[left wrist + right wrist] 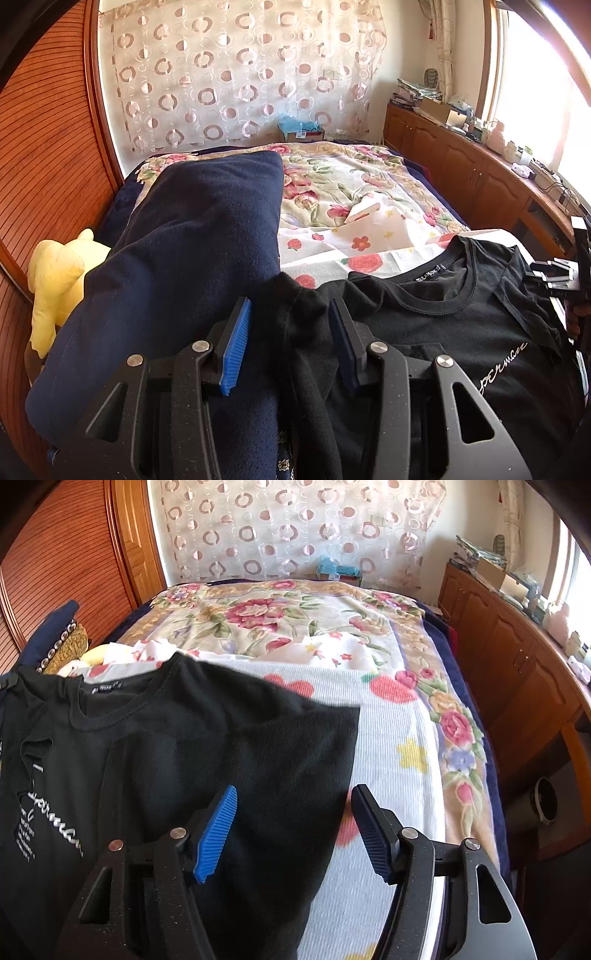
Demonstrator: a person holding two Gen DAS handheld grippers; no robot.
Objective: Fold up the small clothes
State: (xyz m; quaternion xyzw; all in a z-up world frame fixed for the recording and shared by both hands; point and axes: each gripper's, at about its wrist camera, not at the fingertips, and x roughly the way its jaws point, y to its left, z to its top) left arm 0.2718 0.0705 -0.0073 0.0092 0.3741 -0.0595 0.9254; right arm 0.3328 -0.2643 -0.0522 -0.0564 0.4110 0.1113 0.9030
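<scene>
A black T-shirt (461, 332) with white script on its chest lies front up on the bed, collar toward the far end. In the left wrist view my left gripper (290, 306) straddles the shirt's bunched left sleeve (299, 314). That fold rests against the right blue pad (341, 332), and a gap shows beside the left pad, so the jaws are open. In the right wrist view my right gripper (294, 790) hangs open over the flat right sleeve (288, 746). The sleeve's edge runs between its fingers, and neither pad touches cloth.
A navy blanket roll (192, 240) and a yellow plush toy (59, 280) lie left of the shirt. A white flowered garment (369, 225) sits beyond the collar on the floral bedspread (295, 613). Wooden cabinets (517, 672) run along the right, a slatted wardrobe (48, 147) along the left.
</scene>
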